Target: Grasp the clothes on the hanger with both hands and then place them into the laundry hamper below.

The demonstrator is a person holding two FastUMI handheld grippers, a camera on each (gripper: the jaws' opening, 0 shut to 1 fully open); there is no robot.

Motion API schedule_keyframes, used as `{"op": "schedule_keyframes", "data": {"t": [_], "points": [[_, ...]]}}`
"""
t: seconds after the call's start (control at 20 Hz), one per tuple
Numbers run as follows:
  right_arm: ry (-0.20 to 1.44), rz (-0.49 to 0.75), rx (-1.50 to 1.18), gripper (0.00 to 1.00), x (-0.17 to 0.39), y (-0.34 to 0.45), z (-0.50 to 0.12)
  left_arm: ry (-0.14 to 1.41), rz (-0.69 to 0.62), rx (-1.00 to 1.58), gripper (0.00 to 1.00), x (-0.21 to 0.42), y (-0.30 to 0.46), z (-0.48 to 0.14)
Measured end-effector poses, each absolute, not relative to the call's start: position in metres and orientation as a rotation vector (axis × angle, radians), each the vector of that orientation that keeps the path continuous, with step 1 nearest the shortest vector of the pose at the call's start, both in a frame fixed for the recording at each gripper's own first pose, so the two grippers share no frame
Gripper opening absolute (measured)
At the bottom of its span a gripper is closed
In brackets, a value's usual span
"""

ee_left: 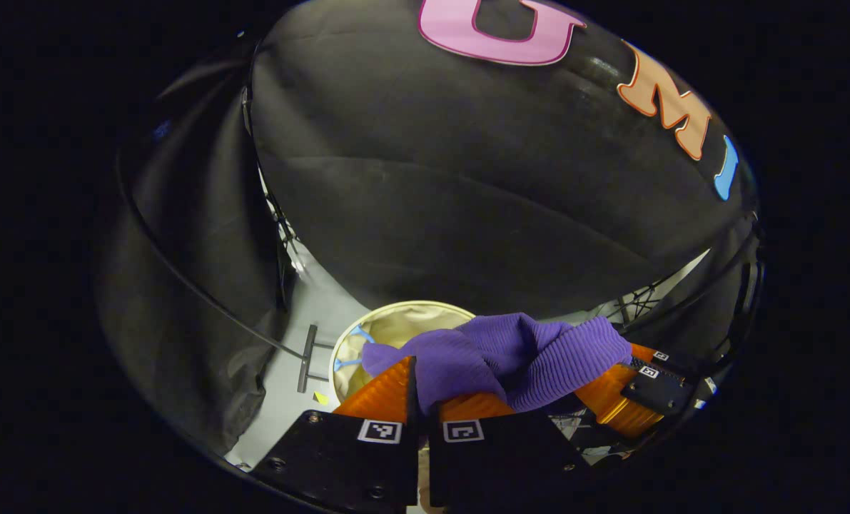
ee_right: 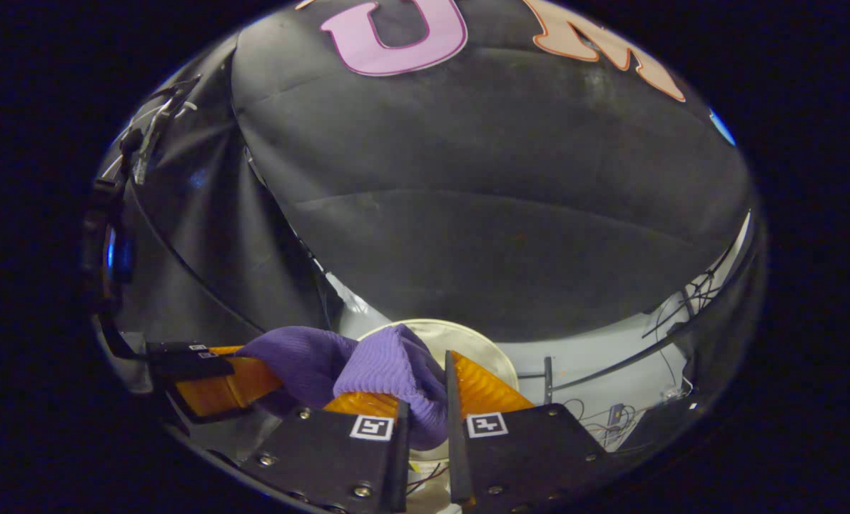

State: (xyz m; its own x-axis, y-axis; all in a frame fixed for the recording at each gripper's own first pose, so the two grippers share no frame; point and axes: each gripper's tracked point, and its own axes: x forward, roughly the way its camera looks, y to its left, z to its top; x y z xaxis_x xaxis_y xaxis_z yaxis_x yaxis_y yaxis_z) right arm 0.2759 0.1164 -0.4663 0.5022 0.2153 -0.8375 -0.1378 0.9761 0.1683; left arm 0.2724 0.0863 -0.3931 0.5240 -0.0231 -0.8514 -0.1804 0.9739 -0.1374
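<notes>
Left gripper view: left claw (ee_left: 422, 400) clamped shut on a fold of the purple knit garment (ee_left: 510, 353), fabric pinched between both fingers and bunched over the top.
Same view, farther off: right claw (ee_left: 646, 389) over on the right side, garment stretched across to it like a sling.
Hamper: cream laundry hamper (ee_left: 385, 321) on the floor just beyond and below the cloth, rim and lining visible, mouth open.
Right gripper view: right claw (ee_right: 425, 414) also closed on the garment (ee_right: 389, 371), a thick ribbed wad squeezed between the 2 fingers.
Same view, farther off: left claw (ee_right: 210, 382) at the left, purple cloth running to it.
Hamper again: pale rim (ee_right: 482, 343) peeking out right behind the wad, so pretty much underneath.
Step in hand: looks like the lowering part, hanger already out of it.
Tip: bring both claws down together over the middle of the mouth, keep them level, let go only once the bulk hangs inside the rim, otherwise a sleeve probably drapes over the edge.
</notes>
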Motion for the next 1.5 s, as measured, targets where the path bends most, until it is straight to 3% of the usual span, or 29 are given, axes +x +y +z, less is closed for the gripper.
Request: {"op": "schedule_keyframes", "data": {"t": [0.2,0.9,0.95,1.0,1.05,1.1,1.15,1.2,1.25,1.3,1.35,1.4,1.45,1.5], "points": [[1.099,0.212,0.083,0.27,0.263,0.116,-0.478,1.061,0.087,-0.282,0.11,0.264,0.077,-0.405],[1.079,0.223,0.080,0.27,0.273,0.115,-0.475,1.070,0.088,-0.276,0.10,0.264,0.077,-0.403],[1.076,0.229,0.083,0.27,0.274,0.115,-0.474,1.066,0.083,-0.274,0.00,0.265,0.075,-0.401],[1.072,0.224,0.076,0.31,0.274,0.112,-0.475,1.063,0.084,-0.264,0.22,0.266,0.074,-0.399],[1.065,0.225,0.075,0.33,0.277,0.109,-0.477,1.061,0.090,-0.247,0.18,0.265,0.076,-0.400],[1.059,0.225,0.075,0.46,0.277,0.105,-0.477,1.054,0.092,-0.237,0.40,0.265,0.078,-0.399],[1.052,0.228,0.079,0.42,0.277,0.103,-0.479,1.039,0.085,-0.239,0.38,0.268,0.075,-0.396],[1.044,0.225,0.079,0.54,0.278,0.103,-0.478,1.031,0.079,-0.242,0.66,0.270,0.071,-0.392],[1.033,0.219,0.078,0.58,0.280,0.102,-0.476,1.021,0.079,-0.240,0.63,0.271,0.069,-0.388],[1.025,0.210,0.073,0.74,0.279,0.100,-0.472,1.010,0.078,-0.236,0.66,0.272,0.068,-0.385],[1.016,0.201,0.072,0.79,0.279,0.099,-0.469,1.001,0.084,-0.224,0.72,0.269,0.070,-0.383],[1.005,0.195,0.072,0.96,0.275,0.097,-0.466,0.985,0.085,-0.219,0.89,0.267,0.072,-0.379],[0.999,0.189,0.073,0.91,0.280,0.094,-0.460,0.976,0.089,-0.214,1.00,0.263,0.073,-0.377],[0.992,0.180,0.070,1.00,0.279,0.091,-0.457,0.969,0.091,-0.212,0.98,0.258,0.075,-0.372]]}}
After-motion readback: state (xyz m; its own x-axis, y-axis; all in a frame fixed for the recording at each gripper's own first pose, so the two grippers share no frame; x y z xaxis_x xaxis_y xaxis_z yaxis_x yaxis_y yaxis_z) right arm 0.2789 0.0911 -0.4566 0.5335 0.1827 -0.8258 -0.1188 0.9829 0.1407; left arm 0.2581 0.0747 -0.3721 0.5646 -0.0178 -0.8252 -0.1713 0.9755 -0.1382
